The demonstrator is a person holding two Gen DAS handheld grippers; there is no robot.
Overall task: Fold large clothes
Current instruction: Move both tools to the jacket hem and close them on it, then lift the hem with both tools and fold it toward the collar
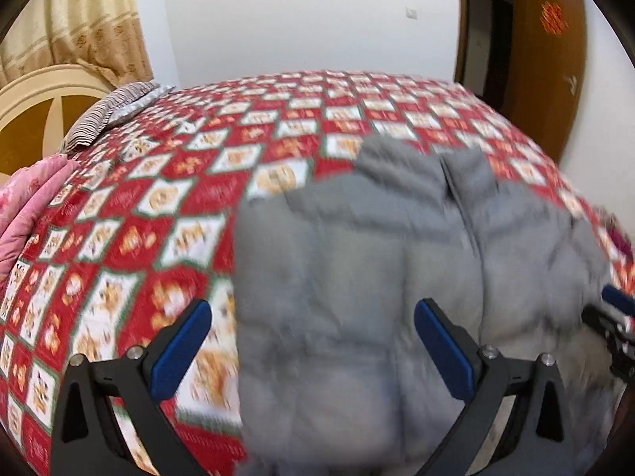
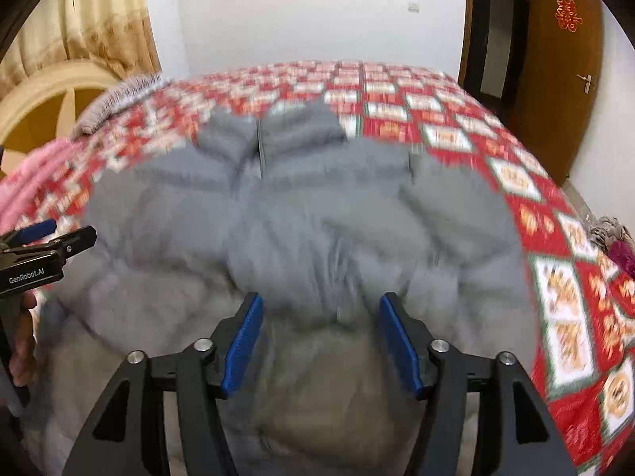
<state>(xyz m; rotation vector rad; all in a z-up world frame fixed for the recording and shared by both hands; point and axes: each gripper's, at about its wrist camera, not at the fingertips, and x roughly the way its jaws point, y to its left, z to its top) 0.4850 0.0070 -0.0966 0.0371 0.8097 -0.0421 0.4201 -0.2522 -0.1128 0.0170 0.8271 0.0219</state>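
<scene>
A grey puffer jacket (image 1: 397,258) lies spread on the bed, collar toward the far side, its zipper line (image 2: 260,146) running down the middle. My left gripper (image 1: 313,317) hovers open over the jacket's left edge, one blue pad above the quilt and the other above the fabric. It also shows from the side at the left of the right wrist view (image 2: 59,234), held by a hand. My right gripper (image 2: 320,309) stands open above the jacket's near part, with a puffed fold between the pads but not pinched. Both views are motion-blurred.
The bed carries a red and white patterned quilt (image 1: 158,206). A striped pillow (image 1: 111,115), a pink blanket (image 1: 27,206) and a cream headboard (image 1: 35,107) sit at the left. A brown door (image 2: 555,71) stands at the right, with crumpled clothes (image 2: 615,238) at the bed's right edge.
</scene>
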